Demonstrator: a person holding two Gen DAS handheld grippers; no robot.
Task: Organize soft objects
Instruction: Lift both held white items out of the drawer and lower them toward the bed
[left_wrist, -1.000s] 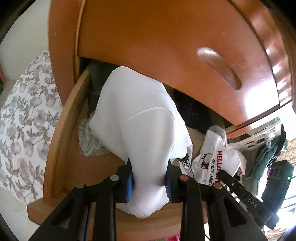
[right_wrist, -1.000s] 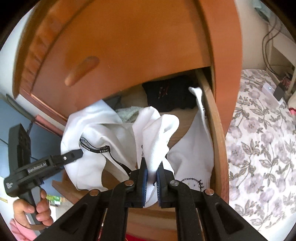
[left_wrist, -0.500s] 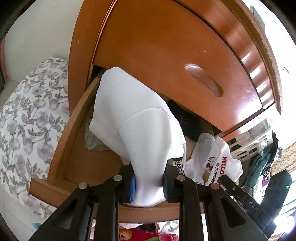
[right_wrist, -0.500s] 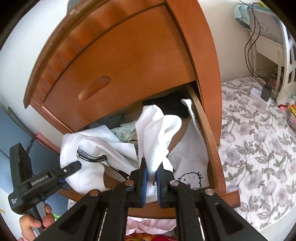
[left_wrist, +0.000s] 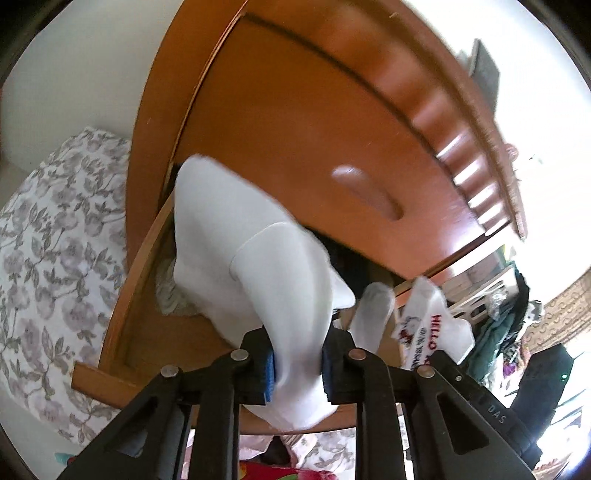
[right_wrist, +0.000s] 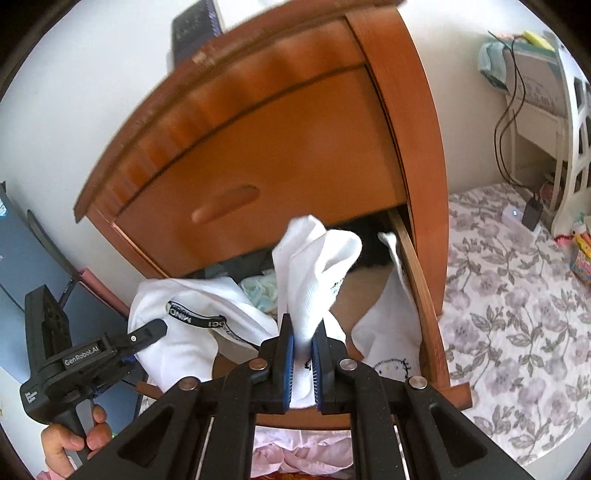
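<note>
**White garment gripped at two places above open wooden drawer**

Left wrist view: white fabric, the white garment (left_wrist: 258, 266), bulging up between the blue pads of the left gripper (left_wrist: 297, 363) and hanging out below them. Jaws closing, pads pressing on the cloth from both sides. Behind, the open drawer (left_wrist: 122, 321) of an orange-brown wooden dresser (left_wrist: 295, 122), with a closed drawer front and its oval handle (left_wrist: 365, 195) above. Inside the drawer, at left, a pale patterned cloth (left_wrist: 168, 291) partly under the garment. To the right, a white sock (left_wrist: 373, 314) standing up, and just beside it a white piece with red lettering (left_wrist: 432, 332). Black body of the right gripper crossing the lower right corner. Floral bedspread (left_wrist: 48, 266) at left. Whole picture somewhat blurred.

Right wrist view: right gripper (right_wrist: 303, 350) clenched tight on a narrow fold of the same white garment (right_wrist: 314, 266), the fold rising above the pads in two rounded lobes. More of the white cloth spread over the drawer's front edge, with a black printed band (right_wrist: 199, 319) across it. At left, left gripper (right_wrist: 147, 332) on its black handle, held by a hand (right_wrist: 70, 443), tips at the white cloth. Dark clothing (right_wrist: 369, 243) deep in the drawer. Pink fabric (right_wrist: 303, 450) below the drawer front. Floral bedspread (right_wrist: 517, 314) at right.
</note>
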